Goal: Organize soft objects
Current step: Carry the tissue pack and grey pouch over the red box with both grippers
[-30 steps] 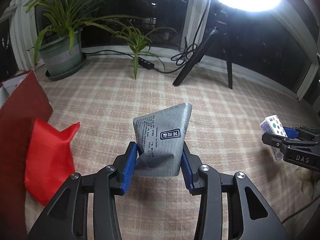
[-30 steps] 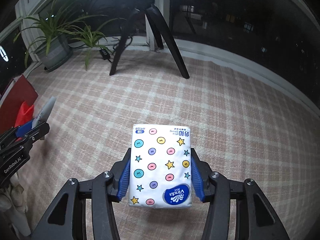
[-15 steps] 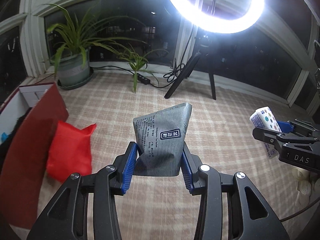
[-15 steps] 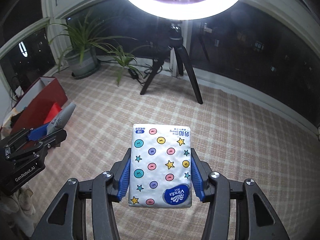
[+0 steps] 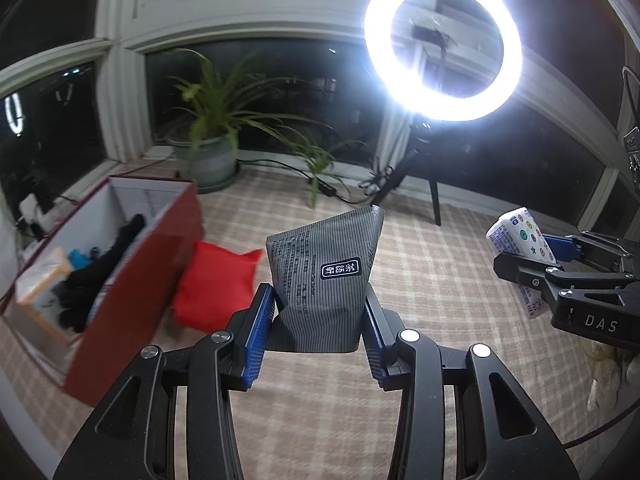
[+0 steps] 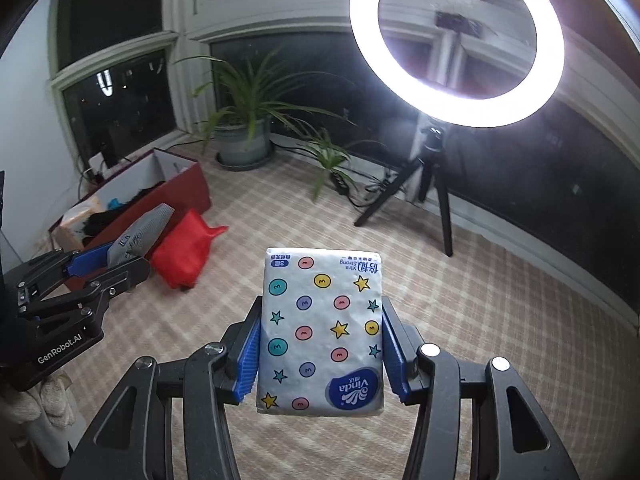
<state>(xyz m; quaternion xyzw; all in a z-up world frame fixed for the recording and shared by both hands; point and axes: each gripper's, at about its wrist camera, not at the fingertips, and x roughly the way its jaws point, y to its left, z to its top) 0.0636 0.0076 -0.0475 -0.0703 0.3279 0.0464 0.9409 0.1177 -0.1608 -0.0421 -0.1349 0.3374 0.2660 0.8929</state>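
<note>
Left wrist view gives us the checked carpet (image 5: 460, 280), then the red box (image 5: 132, 280) with a red cushion (image 5: 216, 284) against it. Our left gripper (image 5: 320, 320) clamps a grey striped pouch (image 5: 324, 276); our right gripper (image 6: 320, 344) clamps a spotted tissue pack (image 6: 320, 332), both aloft.

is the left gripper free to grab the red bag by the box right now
Probably not yet. The left gripper is shut on the grey striped pouch, so its jaws are full. The red bag lies unobstructed beside the red box.
</note>
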